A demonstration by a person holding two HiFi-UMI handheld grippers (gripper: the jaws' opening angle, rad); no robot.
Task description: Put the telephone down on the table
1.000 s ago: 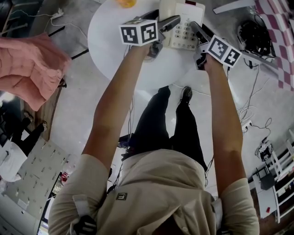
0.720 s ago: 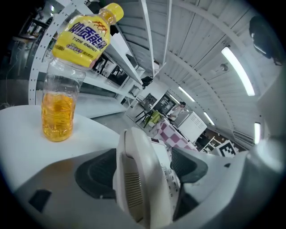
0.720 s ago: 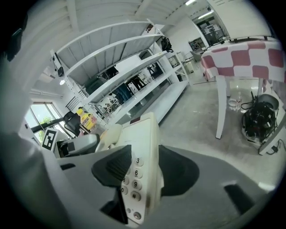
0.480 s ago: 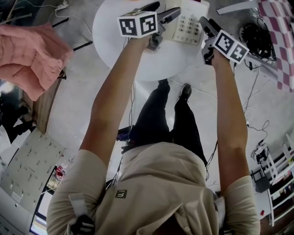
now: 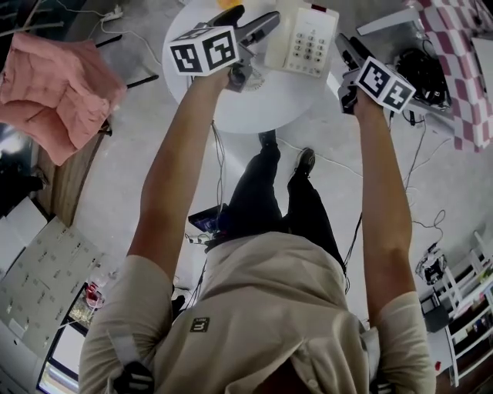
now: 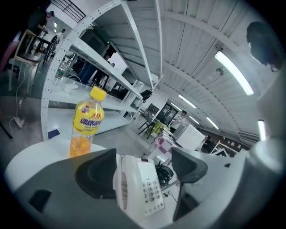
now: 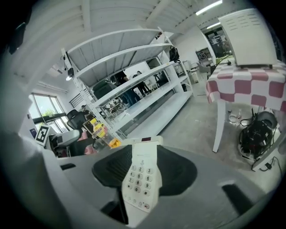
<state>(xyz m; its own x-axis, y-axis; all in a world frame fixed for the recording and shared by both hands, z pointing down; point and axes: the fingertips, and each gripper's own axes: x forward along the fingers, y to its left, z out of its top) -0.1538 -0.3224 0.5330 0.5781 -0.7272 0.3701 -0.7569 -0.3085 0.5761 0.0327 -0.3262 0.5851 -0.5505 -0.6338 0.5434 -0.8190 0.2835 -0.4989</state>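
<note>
The cream push-button telephone point(image 5: 302, 42) lies flat on the round white table point(image 5: 262, 108), handset in its cradle. My left gripper point(image 5: 258, 15) hovers to the phone's left with its jaws wide apart and nothing between the pads. My right gripper point(image 5: 344, 48) hangs just off the phone's right edge, also open and not touching it. From the left gripper view the telephone point(image 6: 138, 190) sits on the tabletop beyond the left gripper point(image 6: 143, 166). In the right gripper view the telephone point(image 7: 142, 183) shows past the spread dark pads of the right gripper point(image 7: 143, 169).
A bottle of orange drink point(image 6: 87, 125) stands on the table behind the phone. A pink garment point(image 5: 58, 85) lies at the left. A checked-cloth table point(image 5: 462, 46) and a black bundle with cables point(image 5: 424, 61) are at the right. White shelving point(image 6: 89, 58) stands beyond.
Both grippers flanked the telephone a second ago; they have since lifted and drawn back from it. The telephone stays on the table.
</note>
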